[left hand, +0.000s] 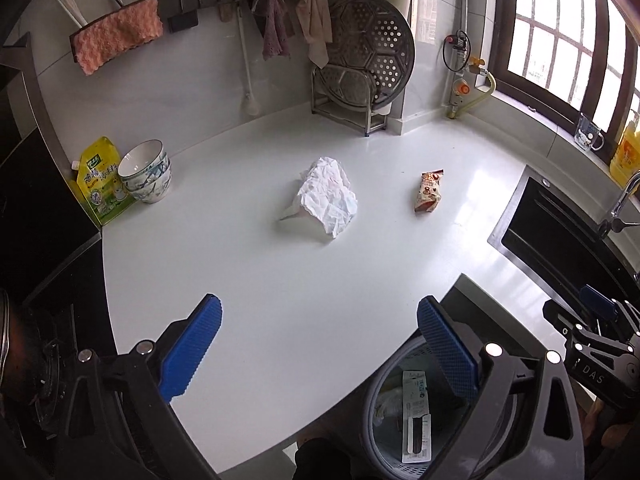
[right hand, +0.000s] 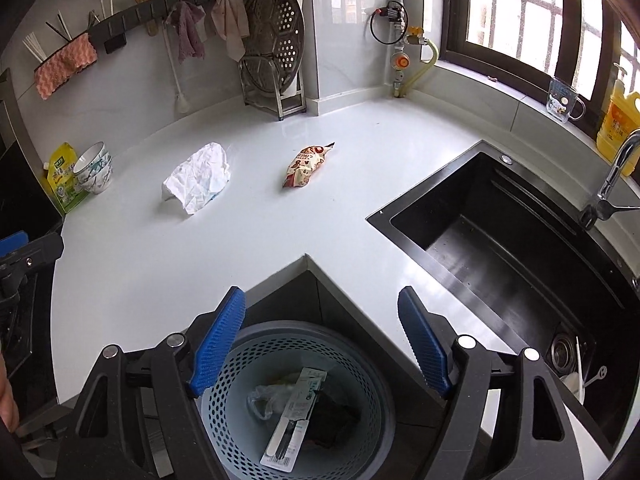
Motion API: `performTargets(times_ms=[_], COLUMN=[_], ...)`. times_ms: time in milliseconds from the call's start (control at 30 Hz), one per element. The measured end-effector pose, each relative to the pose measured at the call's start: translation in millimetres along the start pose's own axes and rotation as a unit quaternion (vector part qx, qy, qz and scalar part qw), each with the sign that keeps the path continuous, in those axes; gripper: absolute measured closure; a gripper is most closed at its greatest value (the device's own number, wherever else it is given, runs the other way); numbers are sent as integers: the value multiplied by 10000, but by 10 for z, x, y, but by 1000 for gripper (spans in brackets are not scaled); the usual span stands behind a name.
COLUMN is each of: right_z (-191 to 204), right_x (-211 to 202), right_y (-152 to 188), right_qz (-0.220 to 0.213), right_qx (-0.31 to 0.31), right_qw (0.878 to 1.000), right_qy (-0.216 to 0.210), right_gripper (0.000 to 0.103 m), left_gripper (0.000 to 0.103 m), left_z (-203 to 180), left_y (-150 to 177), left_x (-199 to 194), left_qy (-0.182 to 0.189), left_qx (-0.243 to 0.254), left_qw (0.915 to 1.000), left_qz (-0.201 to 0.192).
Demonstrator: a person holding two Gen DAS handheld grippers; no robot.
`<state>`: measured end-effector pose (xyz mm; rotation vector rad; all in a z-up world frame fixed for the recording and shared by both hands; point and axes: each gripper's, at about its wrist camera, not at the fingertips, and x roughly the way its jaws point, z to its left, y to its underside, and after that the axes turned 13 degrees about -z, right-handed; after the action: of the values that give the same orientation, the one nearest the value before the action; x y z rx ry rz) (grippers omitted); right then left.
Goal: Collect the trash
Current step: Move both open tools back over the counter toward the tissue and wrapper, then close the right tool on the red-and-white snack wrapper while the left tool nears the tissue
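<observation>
**Two scraps left on the kitchen counter as bin waits below**

Blue-padded and empty, our left gripper (left hand: 318,344) hangs over the near edge of the white counter (left hand: 280,280), jaws wide apart. From the left wrist view, crumpled paper (left hand: 326,198) lies at 12 o'clock, with a snack wrapper (left hand: 429,193) just beside it at 1 o'clock. The waste basket (left hand: 374,396) sits at 5 o'clock, below counter level, already holding discarded packaging.

From the right wrist view, our right gripper (right hand: 322,342) hovers directly above the waste basket (right hand: 224,408), jaws apart and holding nothing. The crumpled paper (right hand: 198,178) lies at 11 o'clock, the snack wrapper (right hand: 306,166) at 12 o'clock, the black sink (right hand: 520,248) at 2 o'clock. We judge a pickup comes next: reach forward, lower, close on one scrap.
</observation>
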<state>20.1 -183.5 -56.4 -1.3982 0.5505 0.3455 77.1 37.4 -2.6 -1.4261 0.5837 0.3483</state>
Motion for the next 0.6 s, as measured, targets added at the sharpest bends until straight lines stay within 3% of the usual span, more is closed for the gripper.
performTargets(times_ms=[167,300,367,433,600], right_z=[32,84,111,175,265], right_x=[179,568,629,735,1187], right_y=[-218,-280,-325,-389,-488], right_qz=[-315,139,-44,-96,166], right_qx=[337,432,605,502,493], right_qw=[9989,9990,9981,9987,9982], right_qy=[-76,-28,-136,38,306], right_gripper=[28,28,28,28,28], left_gripper=[7,7,7,7,7], left_z=[209,351,404,457,538], left_y=[-256,-370,-395,-417,-495], left_x=[294,626,793,969,1417], left_qy=[-6,65,63,60,148], left_qx=[-29,-92,-107,-108,-79], left_qw=[9999,9999,9999,9998,9995], left_qz=[-121,-1,79,132,283])
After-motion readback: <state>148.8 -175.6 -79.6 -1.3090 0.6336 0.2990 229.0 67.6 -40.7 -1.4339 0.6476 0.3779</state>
